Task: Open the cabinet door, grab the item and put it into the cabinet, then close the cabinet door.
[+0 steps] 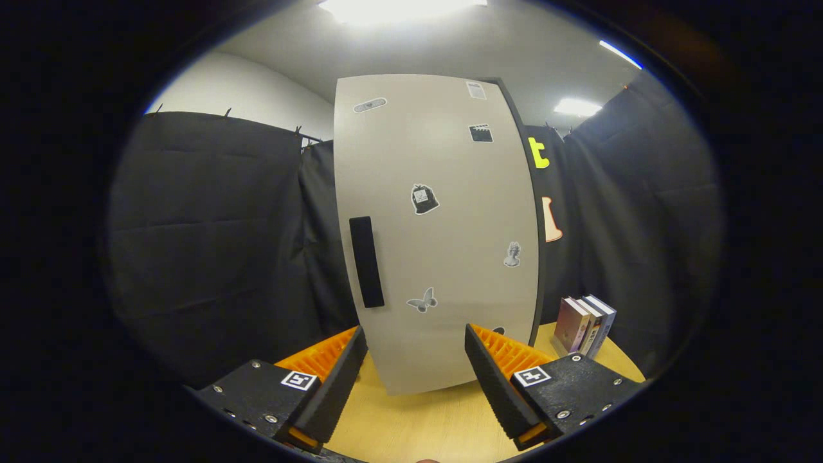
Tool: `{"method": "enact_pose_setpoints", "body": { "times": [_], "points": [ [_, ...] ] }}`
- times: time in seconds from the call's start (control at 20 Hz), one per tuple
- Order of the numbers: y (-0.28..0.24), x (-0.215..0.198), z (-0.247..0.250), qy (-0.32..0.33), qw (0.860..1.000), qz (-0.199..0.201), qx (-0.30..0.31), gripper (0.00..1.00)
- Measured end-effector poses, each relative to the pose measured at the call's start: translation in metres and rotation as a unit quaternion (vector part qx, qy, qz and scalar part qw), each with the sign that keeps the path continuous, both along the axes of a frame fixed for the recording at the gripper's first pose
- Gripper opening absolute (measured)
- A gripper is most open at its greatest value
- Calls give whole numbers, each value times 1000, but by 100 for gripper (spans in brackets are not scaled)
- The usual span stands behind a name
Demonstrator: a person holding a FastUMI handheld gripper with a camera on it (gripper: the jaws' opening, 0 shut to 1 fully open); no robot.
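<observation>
A tall beige cabinet (437,231) stands on the wooden table (418,424), its door shut and dotted with small stickers. A black vertical handle (366,262) sits near the door's left edge. To the right of the cabinet several books (584,325) stand upright on the table. My gripper (415,347) is open, its fingers spread wide just ahead of the door's lower part, with nothing between them. The handle lies above and beyond the left finger.
Black cloth walls close in on the left, behind and on the right of the cabinet. The table's round edge curves past the books on the right. Bare tabletop lies between the fingers and the cabinet's foot.
</observation>
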State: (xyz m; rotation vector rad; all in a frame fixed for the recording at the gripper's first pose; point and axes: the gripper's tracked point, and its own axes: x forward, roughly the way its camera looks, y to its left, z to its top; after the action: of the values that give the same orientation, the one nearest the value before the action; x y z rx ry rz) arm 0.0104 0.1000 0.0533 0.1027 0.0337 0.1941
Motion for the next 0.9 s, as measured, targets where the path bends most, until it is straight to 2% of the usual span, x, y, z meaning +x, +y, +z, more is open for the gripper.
{"method": "enact_pose_setpoints", "body": {
  "times": [0.9],
  "points": [
    [3, 10, -2, 2, 1000, 9, -1, 95]
  ]
}}
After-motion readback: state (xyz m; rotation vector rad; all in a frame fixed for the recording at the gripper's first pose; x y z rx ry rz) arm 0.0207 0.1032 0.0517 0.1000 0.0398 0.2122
